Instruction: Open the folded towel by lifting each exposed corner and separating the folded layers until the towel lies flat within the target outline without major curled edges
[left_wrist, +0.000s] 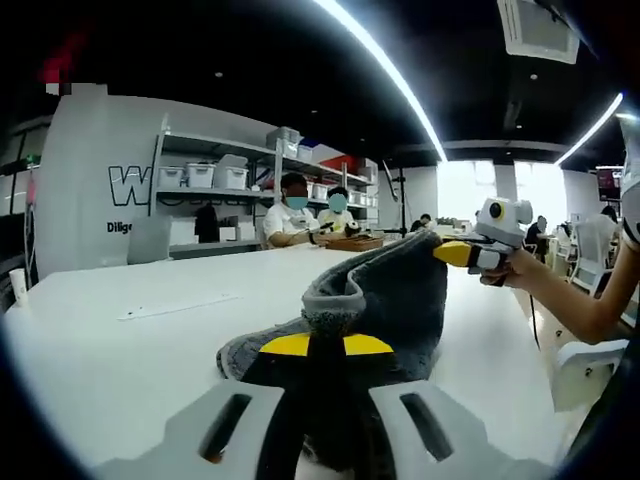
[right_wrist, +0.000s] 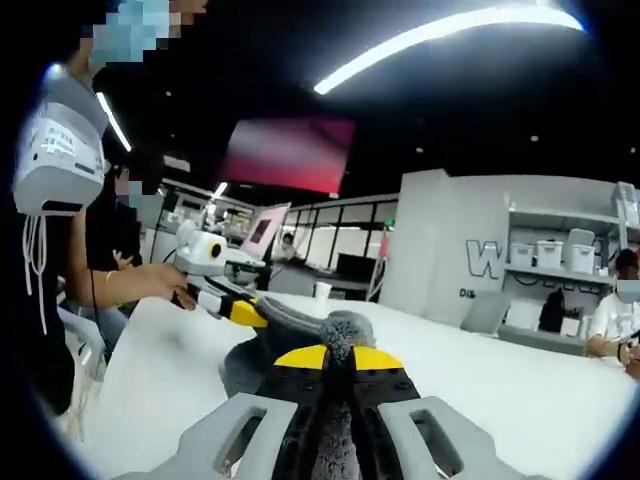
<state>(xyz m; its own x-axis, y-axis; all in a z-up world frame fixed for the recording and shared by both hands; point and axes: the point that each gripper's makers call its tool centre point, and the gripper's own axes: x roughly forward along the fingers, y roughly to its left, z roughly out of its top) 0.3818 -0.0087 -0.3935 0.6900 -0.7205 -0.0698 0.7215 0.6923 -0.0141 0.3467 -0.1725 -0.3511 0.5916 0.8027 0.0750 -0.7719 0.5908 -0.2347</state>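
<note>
A grey towel is held up off the white table, bunched and still folded, with one end draped on the tabletop. My left gripper is shut on the near edge of the towel, its yellow tips pinching the cloth. My right gripper comes in from the right, held by a hand, and is shut on the towel's raised far corner. In the right gripper view, my right gripper pinches the towel, and my left gripper grips the other end.
A thin pale strip lies on the table to the left, and a paper cup stands at its left edge. Shelves with bins and seated people are beyond the table. A person's arm reaches in at the right.
</note>
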